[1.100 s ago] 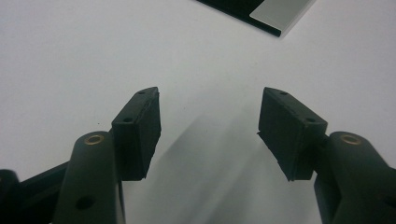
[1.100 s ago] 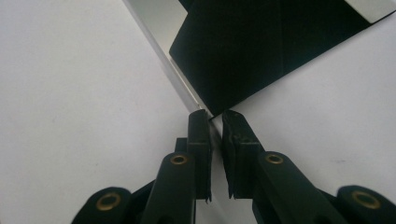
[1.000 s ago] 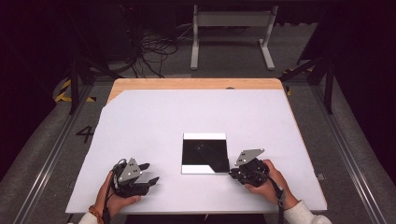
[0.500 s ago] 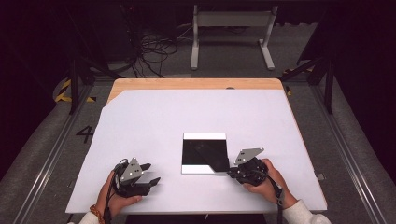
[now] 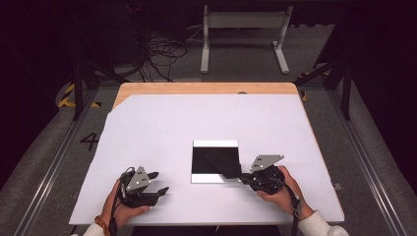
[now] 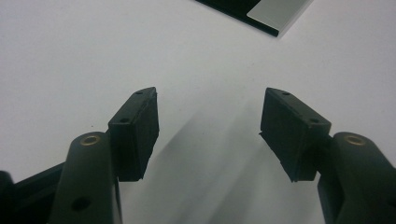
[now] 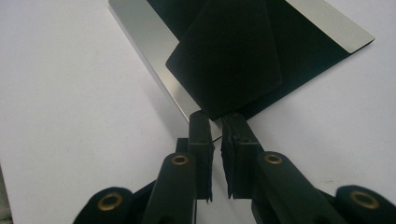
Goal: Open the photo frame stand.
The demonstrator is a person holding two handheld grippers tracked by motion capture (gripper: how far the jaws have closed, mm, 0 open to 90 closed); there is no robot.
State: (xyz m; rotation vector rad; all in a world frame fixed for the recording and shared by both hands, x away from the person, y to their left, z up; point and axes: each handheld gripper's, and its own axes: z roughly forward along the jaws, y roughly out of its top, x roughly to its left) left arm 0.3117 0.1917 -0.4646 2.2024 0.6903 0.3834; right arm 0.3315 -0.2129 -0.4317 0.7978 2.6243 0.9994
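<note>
Over the tray [image 7: 154, 74], right tongs [image 7: 214, 122] seemingly pinch black card [image 7: 229, 60].

Both grippers: black bodies showing brass-coloured screws, carrying grey three-cornered plates, trailing black cables; person wearing white sleeves, orange bracelet at left.

Left claw [image 5: 156, 183] gapes (jaws wide); right claw [image 5: 242, 177] is pinched.

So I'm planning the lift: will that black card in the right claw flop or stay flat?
The black card looks thin and flat, so probably light. Pinched by one corner in the right claw, it shows no sag over the tray, suggesting some stiffness. Its smooth face may slip.
</note>
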